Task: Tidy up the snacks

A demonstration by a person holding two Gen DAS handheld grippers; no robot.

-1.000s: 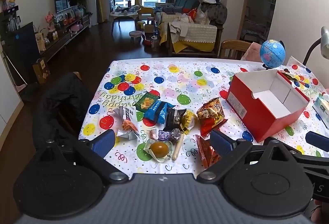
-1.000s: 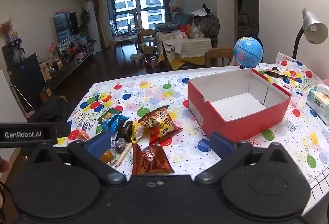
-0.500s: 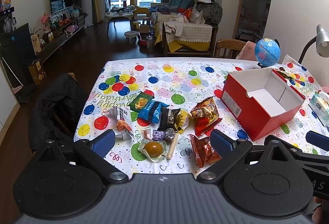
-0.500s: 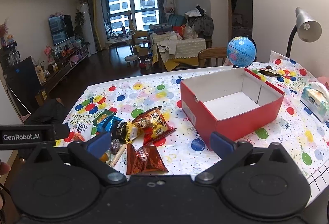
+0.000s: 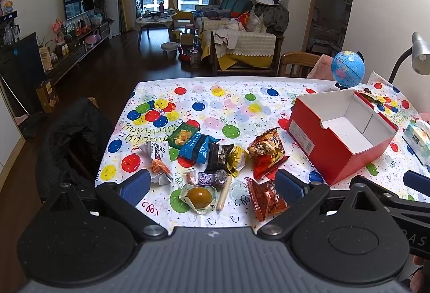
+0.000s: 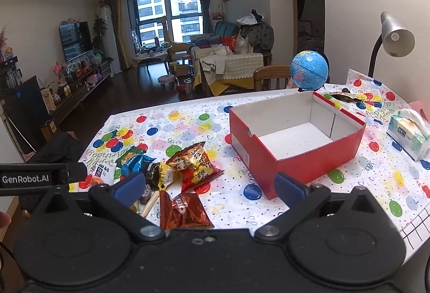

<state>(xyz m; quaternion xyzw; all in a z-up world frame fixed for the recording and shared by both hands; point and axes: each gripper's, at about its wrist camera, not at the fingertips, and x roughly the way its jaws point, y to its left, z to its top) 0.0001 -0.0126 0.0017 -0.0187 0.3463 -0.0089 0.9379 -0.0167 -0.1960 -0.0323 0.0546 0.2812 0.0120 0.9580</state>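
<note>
While I hold both tools above the near table edge, my left gripper (image 5: pixel 211 183) gapes wide and empty over the snack pile (image 5: pixel 215 156) at left. My right gripper (image 6: pixel 209 184) is equally wide and empty. Farther right, the red box (image 6: pixel 293 137) sits open and bare, probably ready for sorting.

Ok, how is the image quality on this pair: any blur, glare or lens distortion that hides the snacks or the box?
Left wrist view: sharp, evenly lit, strong fisheye bending the walls and dark corners; snack pile and red box read clearly. Right wrist view: equally sharp, no glare on the box; its own left finger covers part of the pile, and the bright window is slightly washed out.
</note>
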